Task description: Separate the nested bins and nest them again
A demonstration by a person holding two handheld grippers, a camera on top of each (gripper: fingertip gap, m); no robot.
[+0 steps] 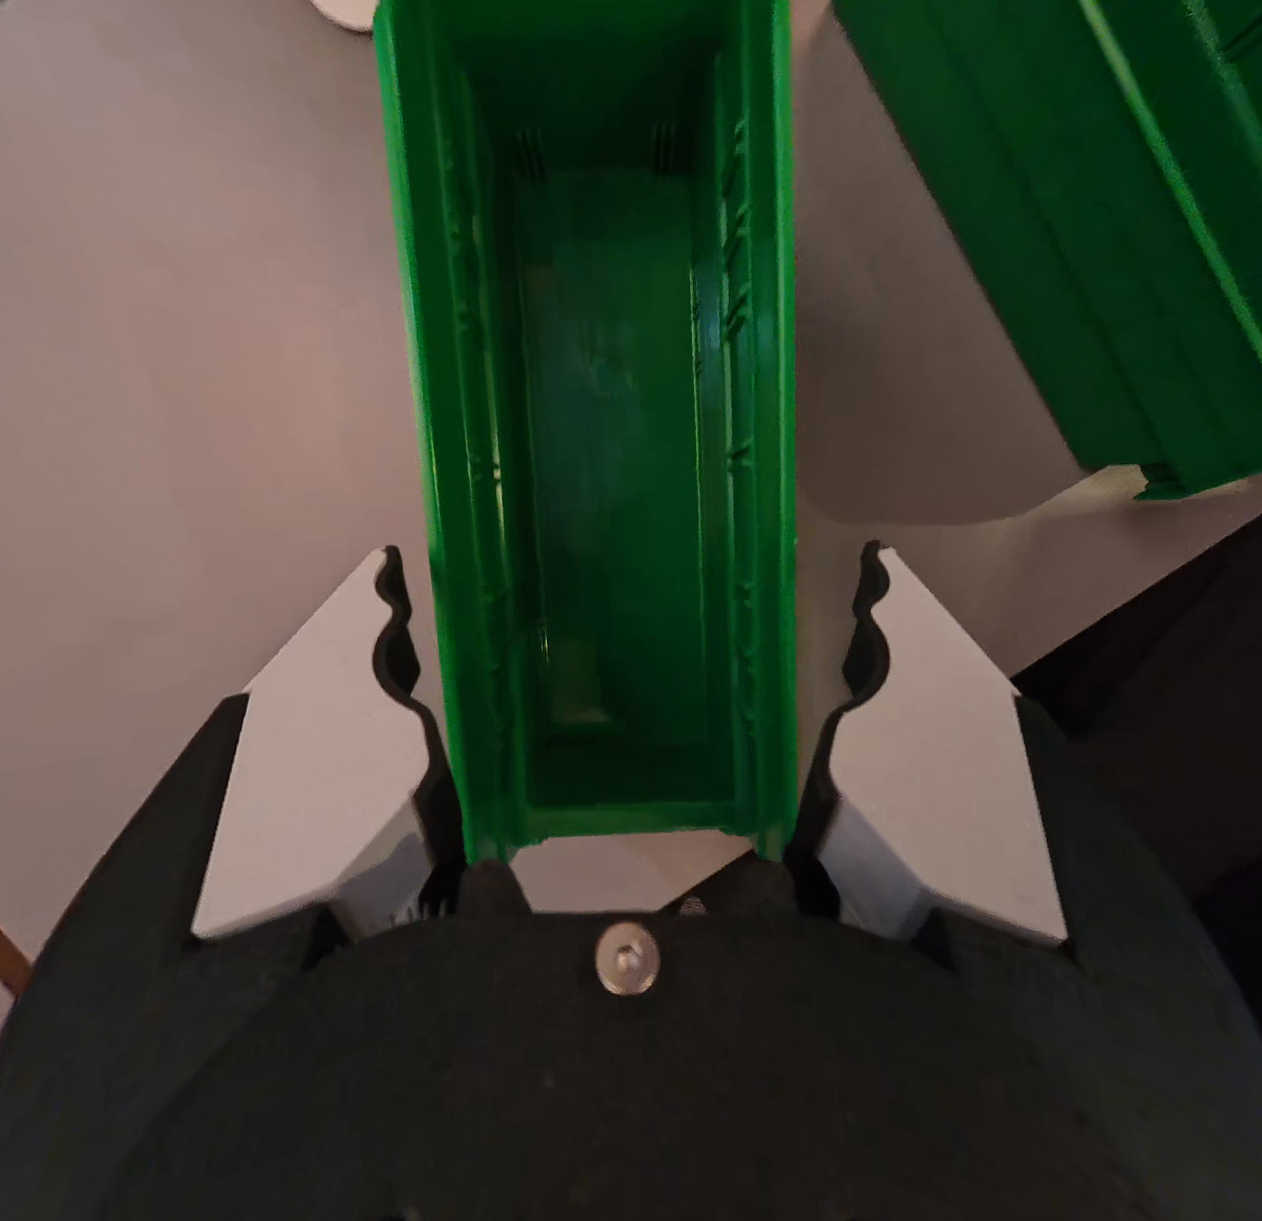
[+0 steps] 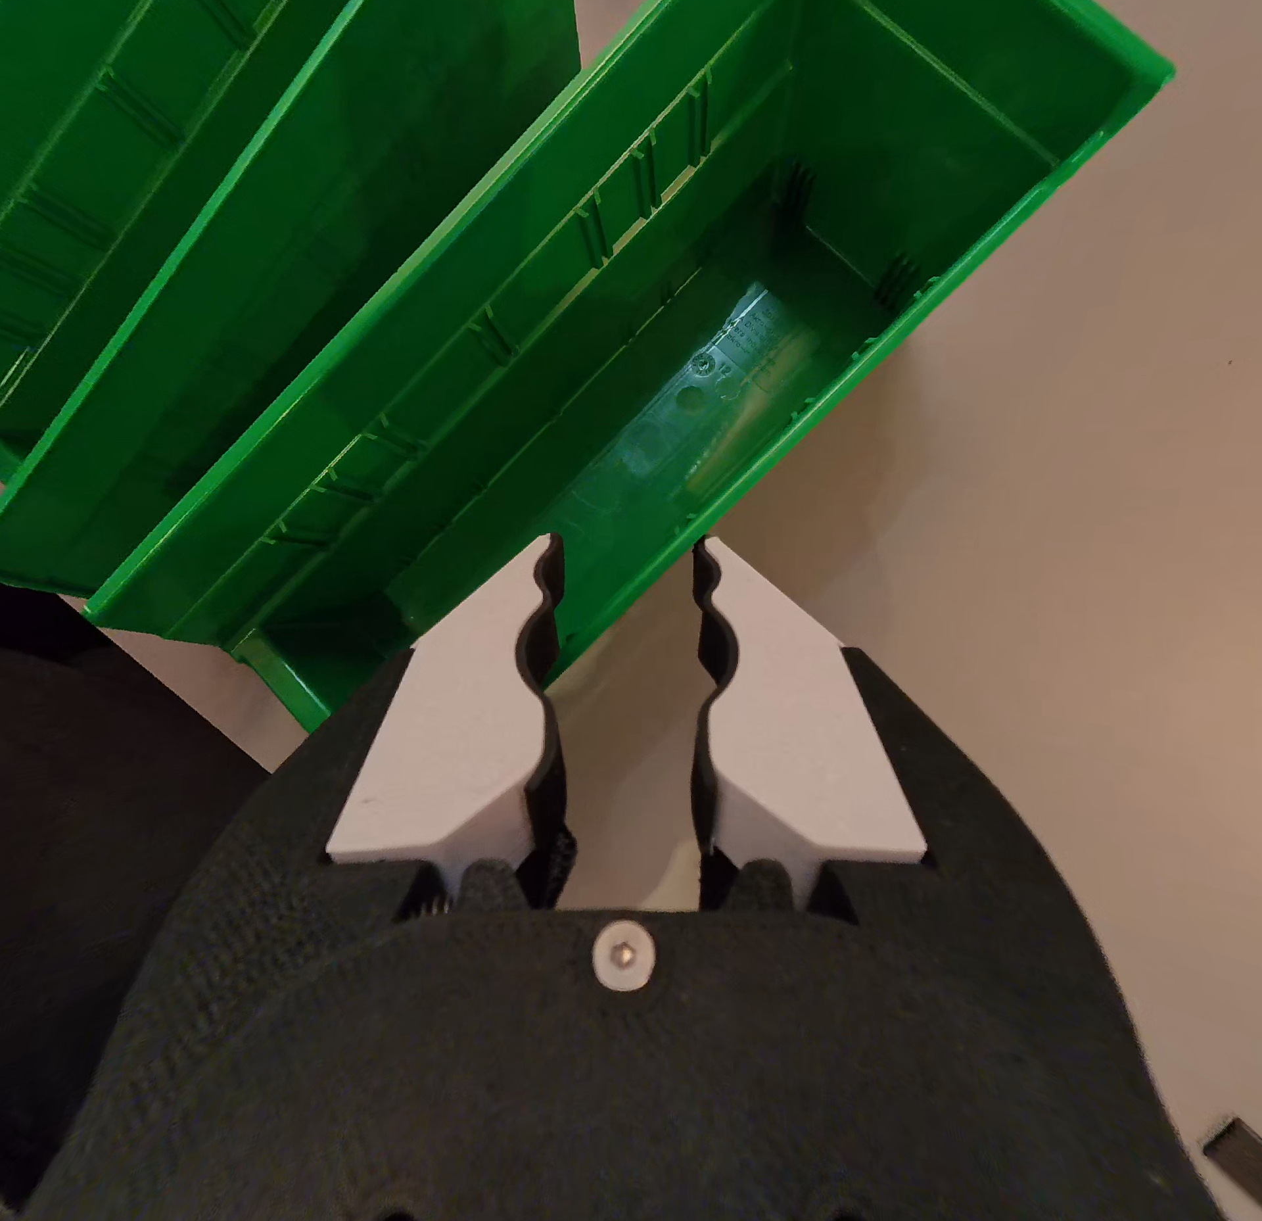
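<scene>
Left gripper (image 1: 628,696) is straddling, spread wide, the near end of a bin (image 1: 587,368) running lengthwise straight ahead, while the right gripper (image 2: 628,614), part-spread, is flanking the second bin's (image 2: 614,314) side wall.

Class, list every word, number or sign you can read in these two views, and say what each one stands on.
Floor of the open green bin, right wrist view: moulded lettering, a round stamp and a number. They are small and partly lost in glare, and are not copied here.
Floor of the centre green bin, left wrist view: blurred, nothing readable.
Table: no writing.
</scene>
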